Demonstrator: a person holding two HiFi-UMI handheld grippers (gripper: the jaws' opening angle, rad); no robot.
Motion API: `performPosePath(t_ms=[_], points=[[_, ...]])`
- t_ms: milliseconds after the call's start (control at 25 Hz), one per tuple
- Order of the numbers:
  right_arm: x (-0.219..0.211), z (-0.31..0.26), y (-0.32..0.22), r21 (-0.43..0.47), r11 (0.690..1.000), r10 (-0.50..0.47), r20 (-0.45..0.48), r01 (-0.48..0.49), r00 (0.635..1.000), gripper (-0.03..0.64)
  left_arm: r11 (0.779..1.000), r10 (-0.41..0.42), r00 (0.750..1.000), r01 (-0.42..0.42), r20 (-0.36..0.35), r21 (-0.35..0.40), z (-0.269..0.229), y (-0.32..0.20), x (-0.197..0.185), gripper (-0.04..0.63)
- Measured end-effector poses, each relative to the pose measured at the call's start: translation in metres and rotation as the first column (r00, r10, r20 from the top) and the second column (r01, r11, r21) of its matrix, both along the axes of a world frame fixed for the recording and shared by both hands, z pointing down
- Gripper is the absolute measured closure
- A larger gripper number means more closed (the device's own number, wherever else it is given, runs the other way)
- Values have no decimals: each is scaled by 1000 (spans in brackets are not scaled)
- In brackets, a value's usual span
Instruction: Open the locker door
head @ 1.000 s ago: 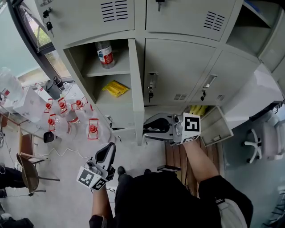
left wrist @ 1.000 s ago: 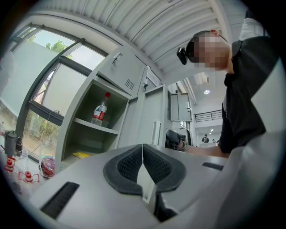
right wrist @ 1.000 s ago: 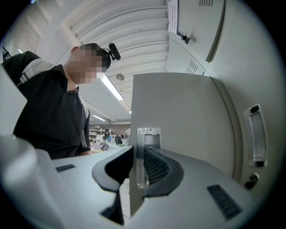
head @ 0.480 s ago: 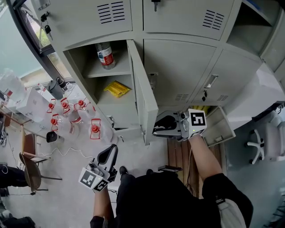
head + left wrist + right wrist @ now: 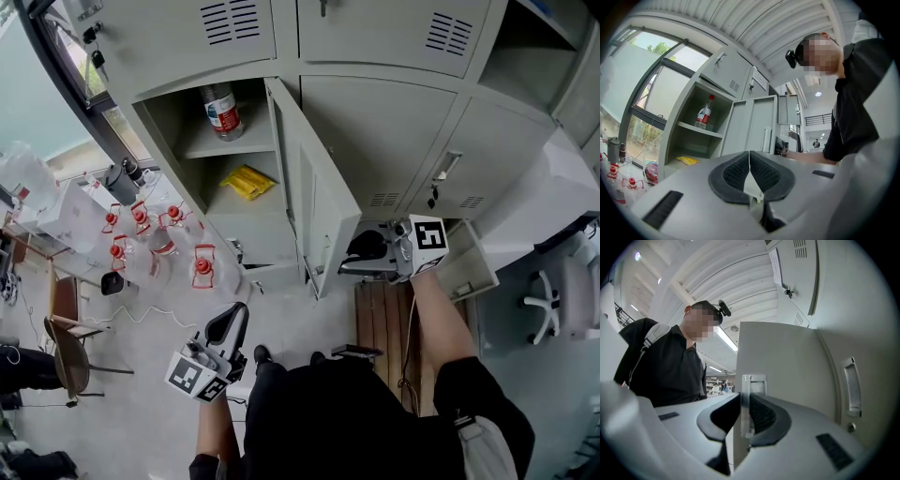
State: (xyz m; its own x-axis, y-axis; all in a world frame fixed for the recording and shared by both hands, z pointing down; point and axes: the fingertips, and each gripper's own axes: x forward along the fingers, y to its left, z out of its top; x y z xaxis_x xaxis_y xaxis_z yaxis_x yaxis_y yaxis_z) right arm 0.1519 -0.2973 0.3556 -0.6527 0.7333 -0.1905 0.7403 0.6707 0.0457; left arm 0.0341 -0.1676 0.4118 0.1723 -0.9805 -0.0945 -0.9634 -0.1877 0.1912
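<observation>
Jaws of our right gripper (image 5: 743,404), lately closing, are pinching the handle (image 5: 754,380) of the locker door (image 5: 321,199), our left gripper (image 5: 228,319) is hanging pressed together and empty, and we are swinging the door wider than a second ago, so opening is progressing well.

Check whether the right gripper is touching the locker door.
Touching. In the right gripper view, the right gripper has just closed its jaws further on the locker door, whose edge is clamped between them.
</observation>
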Motion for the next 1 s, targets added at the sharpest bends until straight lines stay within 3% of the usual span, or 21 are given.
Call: performPosePath(t_ms=[640, 720, 1000], points=[[10, 1, -14, 38, 999, -29, 6, 29, 1000, 558, 1000, 21, 1000, -21, 6, -24, 3, 0, 10, 577], [11, 1, -17, 40, 999, -32, 5, 32, 999, 603, 999, 22, 1000, -22, 4, -23, 3, 0, 10, 577], [13, 11, -33, 21, 999, 42, -14, -42, 999, 603, 999, 22, 1000, -23, -5, -36, 8, 1, 9, 577]])
